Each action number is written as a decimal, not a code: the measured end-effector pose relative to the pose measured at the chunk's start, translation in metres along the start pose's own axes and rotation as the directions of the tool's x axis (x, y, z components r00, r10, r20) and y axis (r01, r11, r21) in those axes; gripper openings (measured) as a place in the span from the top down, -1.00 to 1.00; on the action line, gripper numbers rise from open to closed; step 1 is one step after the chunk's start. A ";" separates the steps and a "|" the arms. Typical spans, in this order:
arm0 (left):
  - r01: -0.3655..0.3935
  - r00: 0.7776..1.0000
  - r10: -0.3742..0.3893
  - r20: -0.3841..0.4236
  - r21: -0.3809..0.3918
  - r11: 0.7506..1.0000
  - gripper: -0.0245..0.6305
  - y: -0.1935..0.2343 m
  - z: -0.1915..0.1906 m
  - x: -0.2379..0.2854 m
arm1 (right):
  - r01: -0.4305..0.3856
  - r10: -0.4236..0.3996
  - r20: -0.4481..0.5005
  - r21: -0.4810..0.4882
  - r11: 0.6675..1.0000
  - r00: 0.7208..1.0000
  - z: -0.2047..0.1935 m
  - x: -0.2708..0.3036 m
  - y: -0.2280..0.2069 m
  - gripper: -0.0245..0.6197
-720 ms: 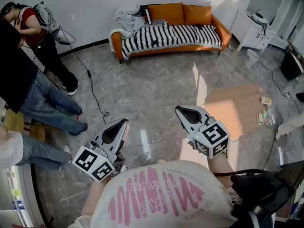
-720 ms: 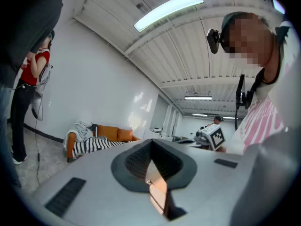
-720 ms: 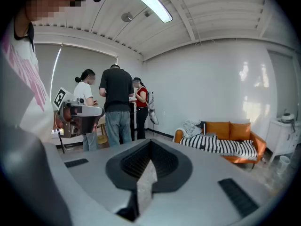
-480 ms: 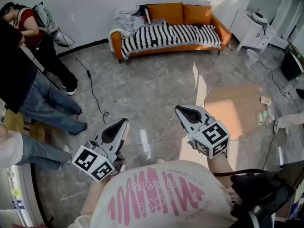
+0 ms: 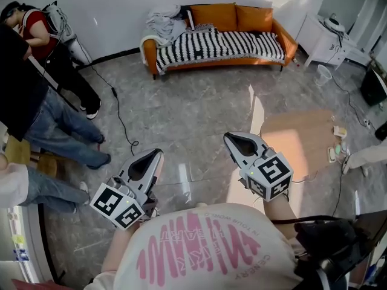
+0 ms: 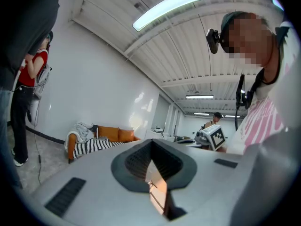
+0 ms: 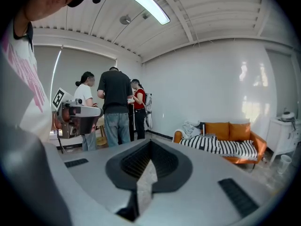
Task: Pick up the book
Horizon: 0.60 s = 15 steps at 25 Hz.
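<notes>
Tongs are clenched empty on both sides: left tongs [image 5: 157, 155] and right tongs [image 5: 229, 138].

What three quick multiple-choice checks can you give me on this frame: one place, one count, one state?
1. Where does the black-and-white striped blanket lie?
A. on the orange fabric sofa
B. on the grey floor
C. on the white cabinet

2. How many orange cushions lean on that sofa's back?
A. one
B. two
C. four

3. How do the jaws of the right gripper stand?
A. wide apart
B. shut on a book
C. shut, nothing between them

Key:
1 A, the blanket drapes over the sofa's seat.
2 B, two cushions sit side by side at the back.
3 C, the right gripper view shows the jaws together and empty.
</notes>
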State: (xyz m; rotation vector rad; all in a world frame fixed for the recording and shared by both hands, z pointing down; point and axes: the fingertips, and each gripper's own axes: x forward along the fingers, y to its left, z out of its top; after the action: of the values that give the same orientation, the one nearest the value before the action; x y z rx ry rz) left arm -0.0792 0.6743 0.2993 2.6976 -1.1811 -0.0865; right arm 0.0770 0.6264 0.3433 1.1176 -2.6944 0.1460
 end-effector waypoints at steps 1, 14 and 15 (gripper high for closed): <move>-0.004 1.000 0.004 0.002 0.003 1.000 0.90 0.000 0.001 0.003 | -0.002 0.002 0.008 0.002 1.000 1.000 0.001 0.000 -0.004 0.90; -0.118 0.988 0.119 0.100 -0.016 0.993 0.90 0.018 0.007 0.018 | 0.002 -0.002 0.020 -0.009 1.000 1.000 0.002 0.003 -0.065 0.90; -0.123 0.987 0.124 0.100 -0.017 0.992 0.90 0.020 0.008 0.018 | 0.005 -0.005 0.028 0.003 1.000 1.000 0.004 0.004 -0.069 0.90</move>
State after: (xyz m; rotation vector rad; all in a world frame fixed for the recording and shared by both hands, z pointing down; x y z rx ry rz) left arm -0.0827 0.6467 0.2960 2.6306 -1.3699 -0.2133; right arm 0.1222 0.5743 0.3407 1.1351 -2.7168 0.1342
